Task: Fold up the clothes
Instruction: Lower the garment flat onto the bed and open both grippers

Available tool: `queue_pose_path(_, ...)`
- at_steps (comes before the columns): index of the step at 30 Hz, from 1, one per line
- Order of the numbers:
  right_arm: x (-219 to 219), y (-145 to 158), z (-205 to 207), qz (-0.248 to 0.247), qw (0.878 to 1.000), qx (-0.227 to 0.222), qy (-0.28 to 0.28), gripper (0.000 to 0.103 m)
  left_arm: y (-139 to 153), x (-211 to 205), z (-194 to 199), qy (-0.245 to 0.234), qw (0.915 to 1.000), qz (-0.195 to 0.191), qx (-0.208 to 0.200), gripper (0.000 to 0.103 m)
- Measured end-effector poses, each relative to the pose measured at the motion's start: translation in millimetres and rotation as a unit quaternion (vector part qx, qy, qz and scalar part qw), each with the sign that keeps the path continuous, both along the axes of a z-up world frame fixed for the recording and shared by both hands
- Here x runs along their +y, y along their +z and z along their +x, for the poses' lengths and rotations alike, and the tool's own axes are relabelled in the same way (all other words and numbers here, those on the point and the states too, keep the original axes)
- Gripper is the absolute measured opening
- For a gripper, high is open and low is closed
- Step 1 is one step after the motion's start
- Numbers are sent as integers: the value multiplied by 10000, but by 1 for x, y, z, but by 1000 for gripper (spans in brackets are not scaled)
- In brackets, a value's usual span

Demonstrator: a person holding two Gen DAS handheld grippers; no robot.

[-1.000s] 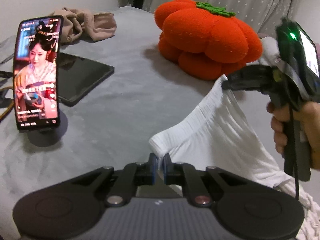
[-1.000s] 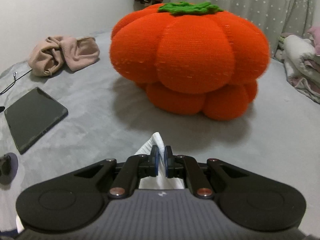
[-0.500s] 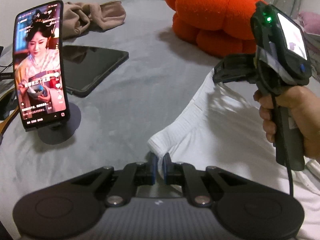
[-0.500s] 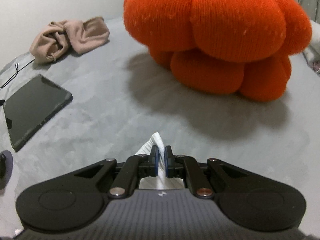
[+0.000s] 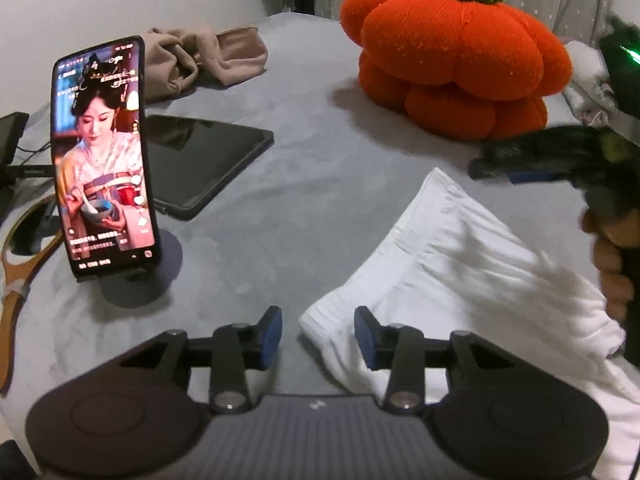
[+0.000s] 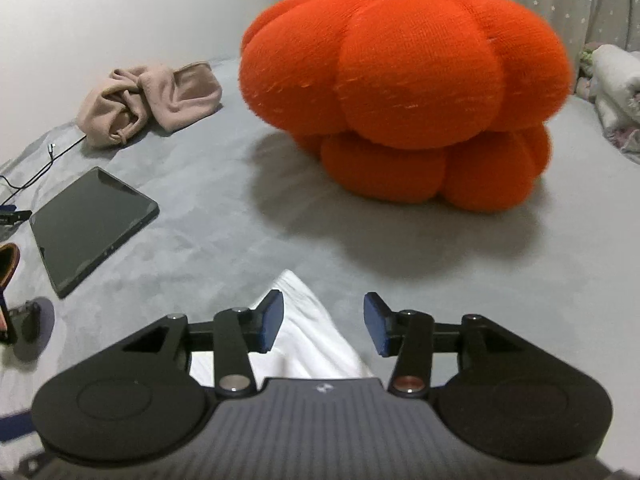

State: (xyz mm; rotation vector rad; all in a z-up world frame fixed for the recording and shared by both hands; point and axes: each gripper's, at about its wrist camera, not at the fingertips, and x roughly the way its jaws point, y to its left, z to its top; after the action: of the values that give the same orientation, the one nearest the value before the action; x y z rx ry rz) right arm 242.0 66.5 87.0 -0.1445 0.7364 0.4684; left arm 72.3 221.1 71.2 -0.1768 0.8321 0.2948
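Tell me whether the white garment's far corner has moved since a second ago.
Yes. The white garment corner has dropped onto the grey bedspread, lower against the pumpkin cushion.

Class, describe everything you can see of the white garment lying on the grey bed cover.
The white ribbed fabric garment lies spread on the grey bed cover, creased, with a gathered band along its far edge. One corner sits between the opening left tongs, another between the opening right tongs; neither pair's pads press on it. Its near part runs out of view.
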Motion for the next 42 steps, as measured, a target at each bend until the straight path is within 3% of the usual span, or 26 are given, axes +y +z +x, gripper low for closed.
queue_pose_path(16, -118, 14, -49, -265, 9967, 185, -746, 49, 8, -41, 2, -553, 9978, -333, -146, 45)
queue_pose_path(34, -250, 12, -93, -215, 9845, 485, -1669, 49, 3, -135, 21, -1643, 9845, -616, 47, 52)
queue_pose_path(42, -309, 6, -119, 430, 9730, 752, -2138, 49, -6, -178, 30, -2098, 9765, -475, 107, 54)
